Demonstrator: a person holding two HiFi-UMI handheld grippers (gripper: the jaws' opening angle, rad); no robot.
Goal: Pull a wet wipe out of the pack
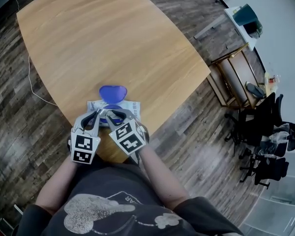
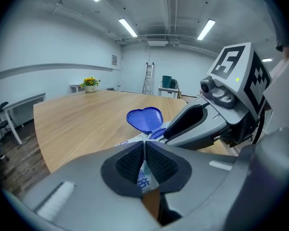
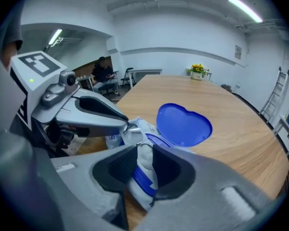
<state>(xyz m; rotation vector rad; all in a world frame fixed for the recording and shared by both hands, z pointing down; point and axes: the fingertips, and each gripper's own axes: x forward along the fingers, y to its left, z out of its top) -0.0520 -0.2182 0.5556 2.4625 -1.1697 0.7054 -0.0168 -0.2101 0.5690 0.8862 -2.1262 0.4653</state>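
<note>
- Head view: the pack point(image 1: 133, 106) lay flat at the near edge of the table point(image 1: 113, 33), with its blue lid point(image 1: 113, 93) flipped open away from us. The left gripper point(image 1: 102, 113) and right gripper point(image 1: 112, 114) met at the pack, tips just beside each other.
- Left gripper view: our left jaws were clamped on a thin printed flap of the pack point(image 2: 143, 179), with almost no gap. It looked a good anchor. We judged it should stay low and not lift, or the pack would ride up with the pull.
- Right gripper view: our right jaws were closed on the wipe point(image 3: 145, 159), a white bunched fold inside the lid ring, as we read it. The pads pressed it from both sides, and the pack's blue print showed underneath.
- Step in hand was the draw-out. We'd pull the right up and away from the opening, slowly, with the grip deep on the fold. A shallow pinch looked likely to slip or tear.
</note>
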